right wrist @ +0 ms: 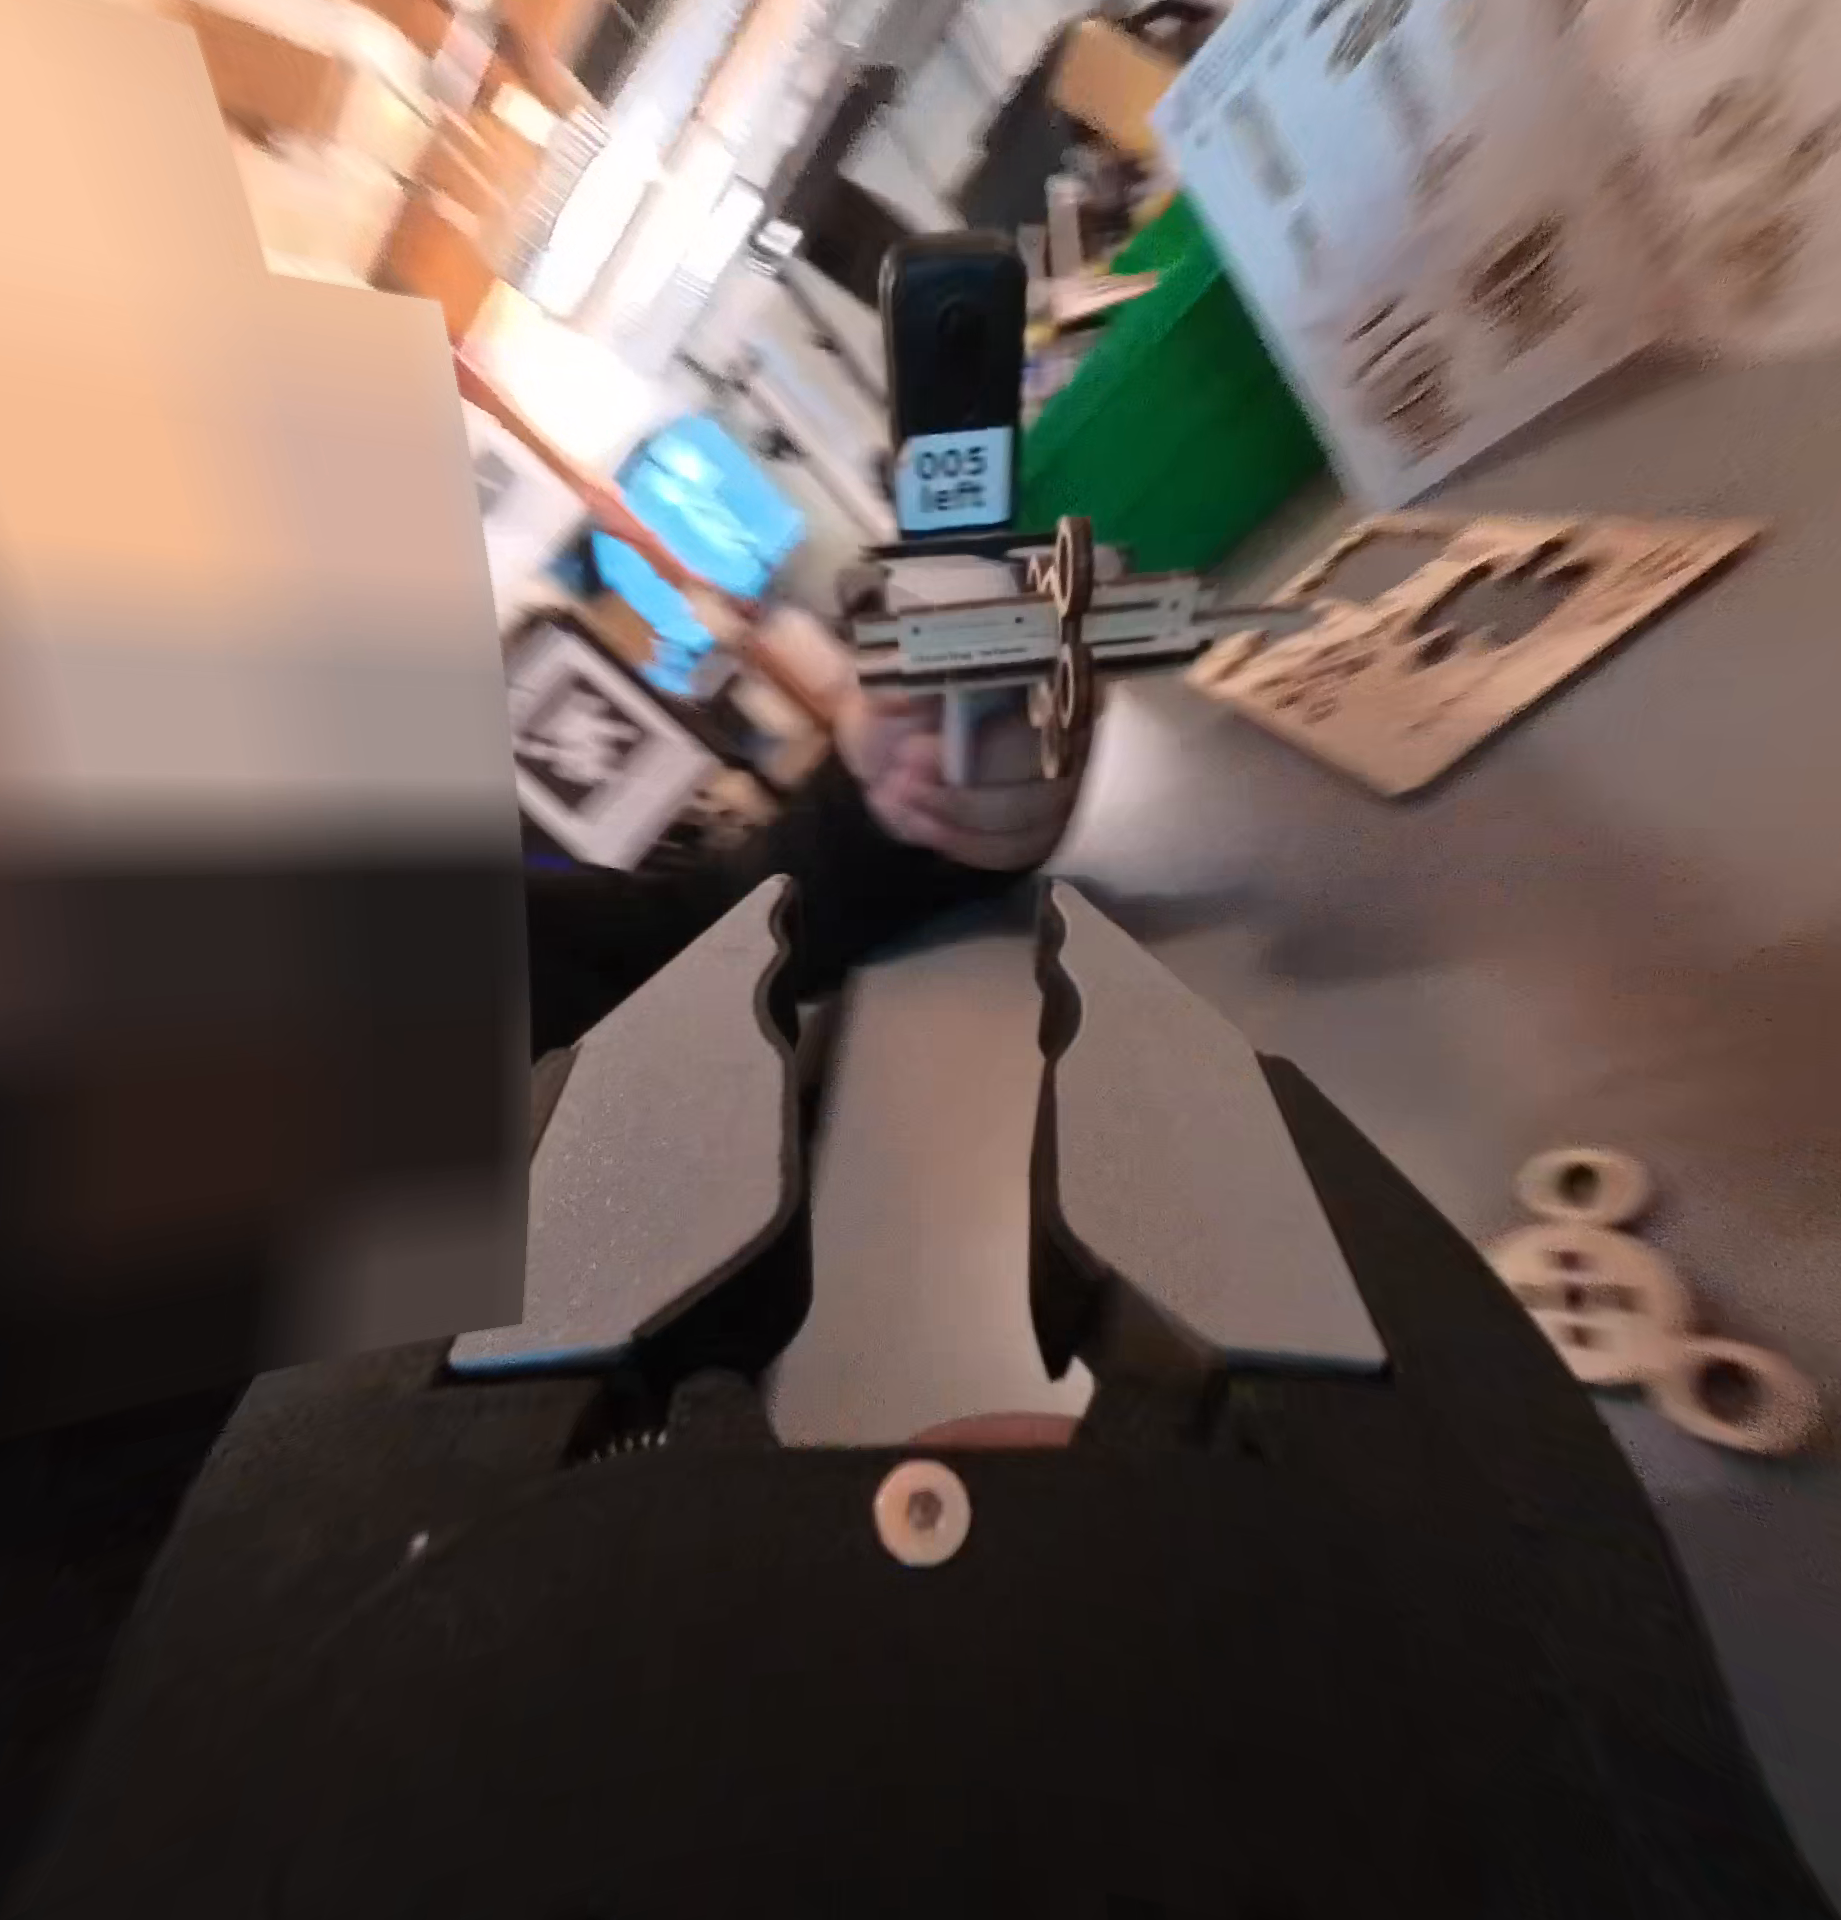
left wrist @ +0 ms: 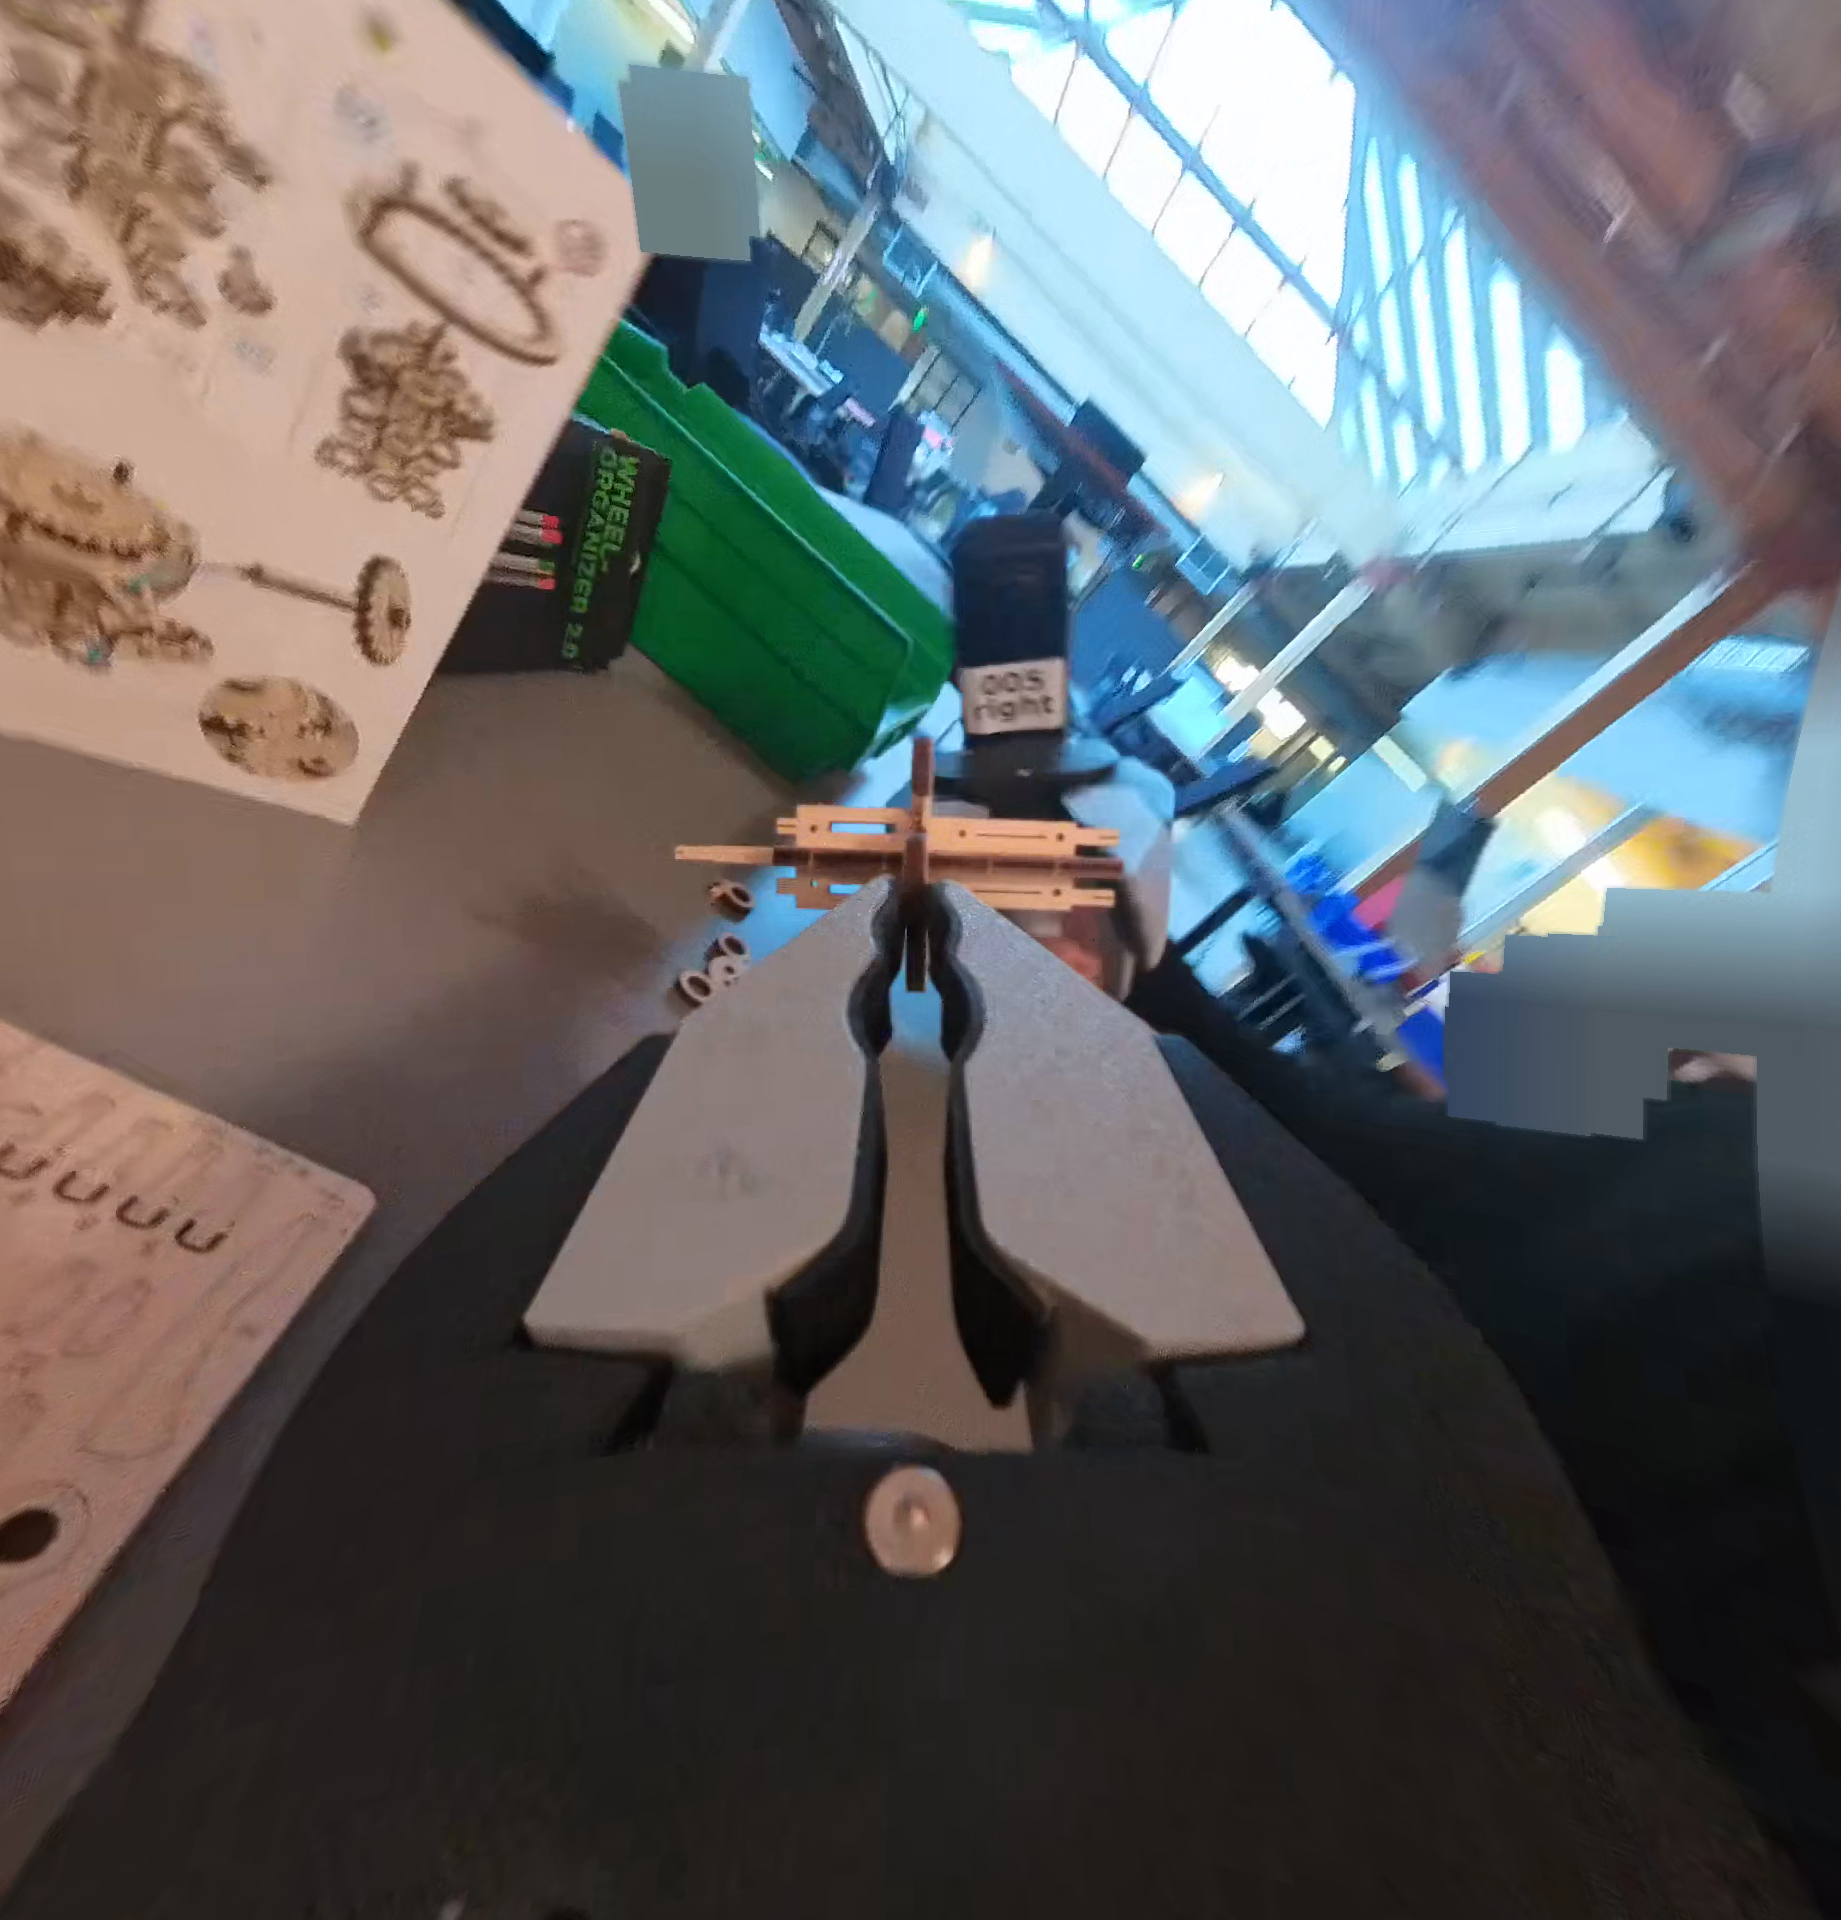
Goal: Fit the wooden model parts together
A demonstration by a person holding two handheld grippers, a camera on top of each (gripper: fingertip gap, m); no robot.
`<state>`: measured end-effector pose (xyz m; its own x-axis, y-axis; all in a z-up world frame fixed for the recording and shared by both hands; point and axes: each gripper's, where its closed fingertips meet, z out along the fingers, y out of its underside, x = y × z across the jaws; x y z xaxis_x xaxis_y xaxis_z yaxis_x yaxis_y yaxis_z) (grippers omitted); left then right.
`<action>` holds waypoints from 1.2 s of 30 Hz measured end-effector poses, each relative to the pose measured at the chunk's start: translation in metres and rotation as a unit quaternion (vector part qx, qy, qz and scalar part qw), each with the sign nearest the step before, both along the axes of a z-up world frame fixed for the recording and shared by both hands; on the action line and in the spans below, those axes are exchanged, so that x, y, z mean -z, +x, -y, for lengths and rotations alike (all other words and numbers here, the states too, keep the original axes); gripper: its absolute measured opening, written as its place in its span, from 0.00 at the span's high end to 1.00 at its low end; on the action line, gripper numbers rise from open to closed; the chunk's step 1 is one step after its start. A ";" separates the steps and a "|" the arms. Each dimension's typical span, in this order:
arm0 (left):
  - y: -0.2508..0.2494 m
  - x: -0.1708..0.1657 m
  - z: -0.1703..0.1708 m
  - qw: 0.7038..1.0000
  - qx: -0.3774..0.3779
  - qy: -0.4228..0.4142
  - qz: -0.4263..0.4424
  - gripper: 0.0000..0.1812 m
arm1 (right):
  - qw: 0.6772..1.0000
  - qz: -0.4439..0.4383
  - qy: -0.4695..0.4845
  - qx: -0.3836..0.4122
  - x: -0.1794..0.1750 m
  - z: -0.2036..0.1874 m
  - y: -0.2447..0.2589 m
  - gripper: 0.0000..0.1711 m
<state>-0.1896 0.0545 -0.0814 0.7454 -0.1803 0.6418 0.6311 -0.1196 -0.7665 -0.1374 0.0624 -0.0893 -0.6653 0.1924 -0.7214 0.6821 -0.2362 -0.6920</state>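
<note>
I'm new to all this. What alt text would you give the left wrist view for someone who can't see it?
A grey gripper pinches a small wooden model of crossed slotted strips, held up above a grey table. Behind it the other gripper faces it. An instruction sheet, a green bin and loose wooden rings lie to the left.

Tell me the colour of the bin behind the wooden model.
The bin is bright green, clearest in the left wrist view, beyond the model held in the left claw.

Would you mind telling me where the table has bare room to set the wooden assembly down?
Bare grey table lies between the instruction sheet, the cut-out wooden sheet and the small loose rings. It is crowded around the rings and toward the green bin.
</note>
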 end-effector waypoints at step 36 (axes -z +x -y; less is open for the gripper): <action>0.019 0.039 -0.012 0.952 -0.005 -0.138 -0.274 0.79 | 0.904 -0.216 0.350 0.114 0.035 -0.013 -0.022 0.92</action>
